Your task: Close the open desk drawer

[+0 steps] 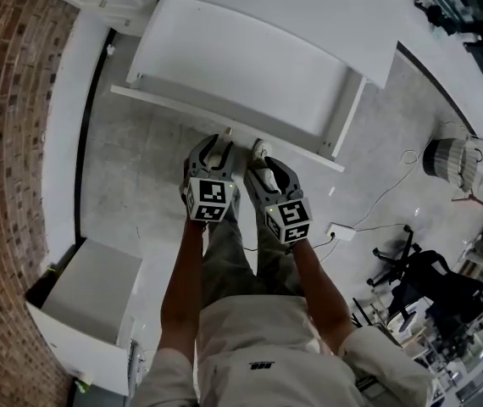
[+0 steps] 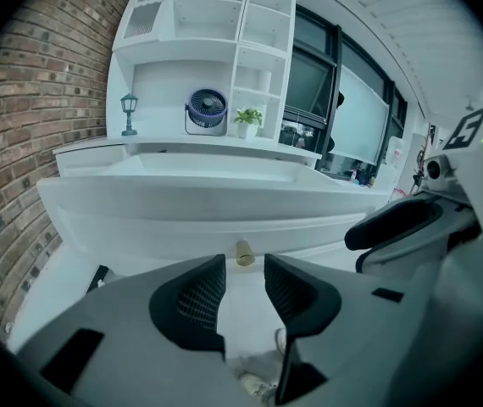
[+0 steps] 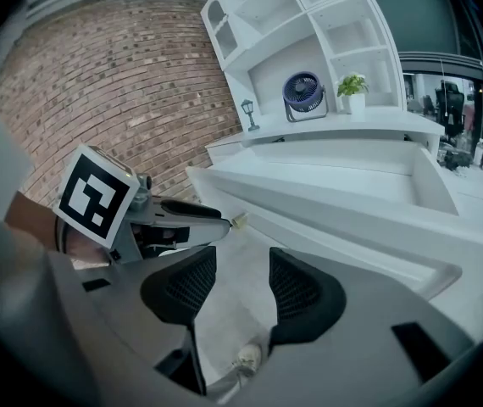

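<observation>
The white drawer (image 1: 241,70), a smooth rectangular box with a bare bottom panel, stands pulled out of the tabletop (image 1: 343,15) toward 6 o'clock, its long axis running 10 to 4 o'clock. A small beige knob (image 2: 244,253) is on its front. Left tongs (image 1: 216,145) and right tongs (image 1: 257,153), just at 6 o'clock of that front, are partly open and grip nothing.

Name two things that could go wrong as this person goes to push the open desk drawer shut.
The left gripper has open jaws lined up with the small knob on the drawer front; the knob may slip between them, so the push could catch instead of landing flat. The right gripper hangs close beside the left; the two might knock together while pushing.
</observation>
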`<state>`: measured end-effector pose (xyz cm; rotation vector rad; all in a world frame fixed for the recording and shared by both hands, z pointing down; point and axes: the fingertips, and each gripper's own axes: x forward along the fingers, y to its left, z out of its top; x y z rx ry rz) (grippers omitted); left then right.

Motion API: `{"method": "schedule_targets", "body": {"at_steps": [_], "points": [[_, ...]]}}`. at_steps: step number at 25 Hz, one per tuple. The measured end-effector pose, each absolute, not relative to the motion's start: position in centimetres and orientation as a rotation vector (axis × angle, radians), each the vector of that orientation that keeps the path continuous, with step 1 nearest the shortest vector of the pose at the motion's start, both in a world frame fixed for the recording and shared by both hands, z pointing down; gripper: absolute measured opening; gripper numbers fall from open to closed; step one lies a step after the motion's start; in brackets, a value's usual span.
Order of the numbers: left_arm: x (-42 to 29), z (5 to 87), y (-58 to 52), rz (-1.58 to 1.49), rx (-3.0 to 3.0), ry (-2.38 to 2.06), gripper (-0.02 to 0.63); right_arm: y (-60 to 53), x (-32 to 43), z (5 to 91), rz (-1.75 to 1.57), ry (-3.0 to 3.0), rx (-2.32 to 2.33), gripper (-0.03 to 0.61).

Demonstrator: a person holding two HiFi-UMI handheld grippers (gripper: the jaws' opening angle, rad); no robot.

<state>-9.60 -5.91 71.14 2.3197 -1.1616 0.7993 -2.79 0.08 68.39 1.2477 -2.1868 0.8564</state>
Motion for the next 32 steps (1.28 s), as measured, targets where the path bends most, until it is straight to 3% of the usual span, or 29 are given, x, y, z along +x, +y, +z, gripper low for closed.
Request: {"method": "schedule_targets", "body": {"at_steps": [15,20,32], "points": [[-8.2,73.3,-7.8,0.79,2.318,-1.158,0.152,0.1,-2.4,70.4,0.889,-2.164,1.241,0.199],[-7.8,73.5,-8.2,0.807,2.33,-1.172,0.092,0.0,-2.1,70.7,0.899,-2.154,1.252,0.199],[-7.2,73.5,-9.8,0.804,2.327,-1.171,0.087,-1.6,-1.4,70.6,0.905,-2.131,1.327,0.193]]}}
